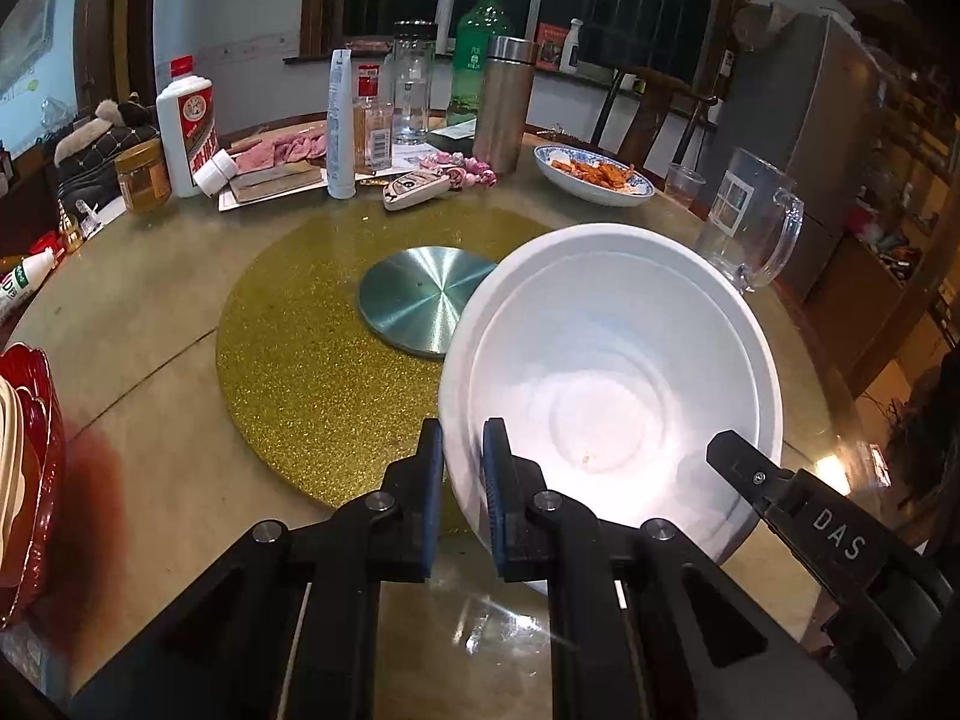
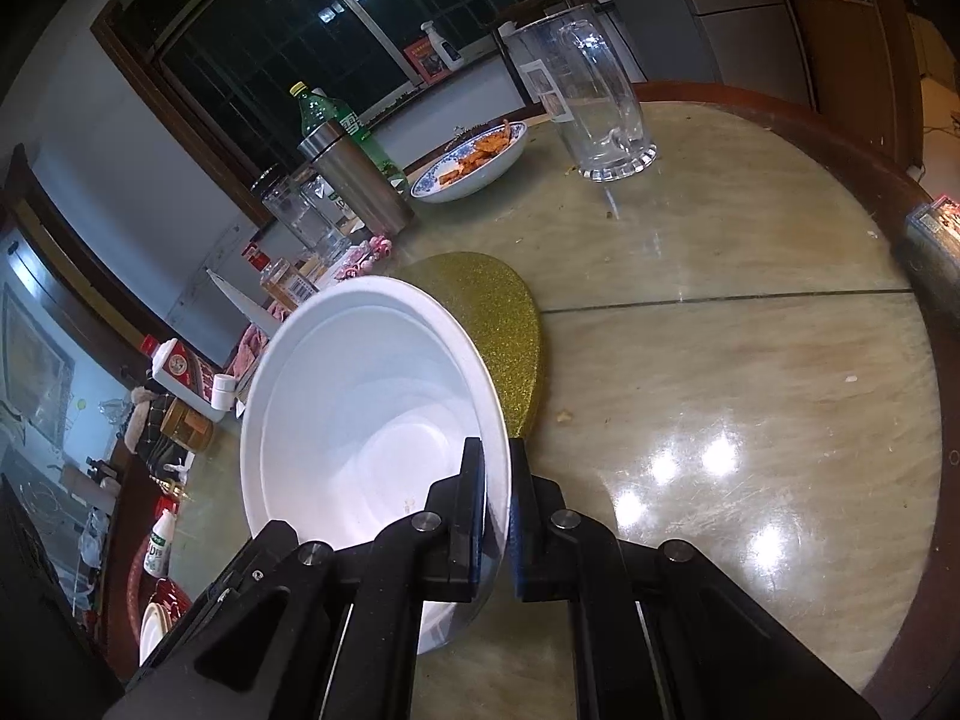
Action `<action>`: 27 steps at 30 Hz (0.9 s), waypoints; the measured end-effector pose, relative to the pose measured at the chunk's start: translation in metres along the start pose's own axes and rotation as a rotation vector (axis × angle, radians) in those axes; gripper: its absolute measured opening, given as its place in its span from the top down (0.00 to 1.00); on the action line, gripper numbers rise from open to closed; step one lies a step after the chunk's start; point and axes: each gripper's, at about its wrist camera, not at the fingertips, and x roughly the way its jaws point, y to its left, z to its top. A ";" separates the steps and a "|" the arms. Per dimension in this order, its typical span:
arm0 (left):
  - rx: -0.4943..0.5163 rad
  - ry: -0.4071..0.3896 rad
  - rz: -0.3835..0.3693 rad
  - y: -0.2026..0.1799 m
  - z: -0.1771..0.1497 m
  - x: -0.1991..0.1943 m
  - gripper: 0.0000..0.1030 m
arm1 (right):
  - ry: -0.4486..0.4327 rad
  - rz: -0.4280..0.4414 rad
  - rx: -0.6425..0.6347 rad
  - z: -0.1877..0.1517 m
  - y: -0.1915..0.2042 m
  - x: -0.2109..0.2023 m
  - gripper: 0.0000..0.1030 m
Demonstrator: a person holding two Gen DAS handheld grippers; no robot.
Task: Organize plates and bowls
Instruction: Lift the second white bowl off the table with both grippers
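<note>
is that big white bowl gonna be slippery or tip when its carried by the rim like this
Probably slippery: the white bowl looks smooth and glossy. Likely stiff, since its rim keeps shape where the left gripper and right gripper clamp it. Two opposite grips should limit tipping.

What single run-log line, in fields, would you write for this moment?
left tongs: shut on white bowl rim | right tongs: shut on opposite rim | bowl: over gold mat | red dish stack: at left edge

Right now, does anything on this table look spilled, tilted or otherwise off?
The white bowl is tilted, gripped at opposite rim edges by the left tongs and right tongs. A small crumb sits inside its bottom. Scattered crumbs also lie on the table near the glass mug.
</note>
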 end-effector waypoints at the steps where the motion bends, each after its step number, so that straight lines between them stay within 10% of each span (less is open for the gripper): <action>1: -0.001 0.001 0.003 0.000 0.000 0.000 0.89 | 0.000 0.003 -0.002 -0.001 0.000 -0.001 0.94; 27: 0.013 -0.002 0.021 -0.001 -0.002 0.001 0.89 | -0.018 0.010 -0.010 -0.003 0.000 0.000 0.94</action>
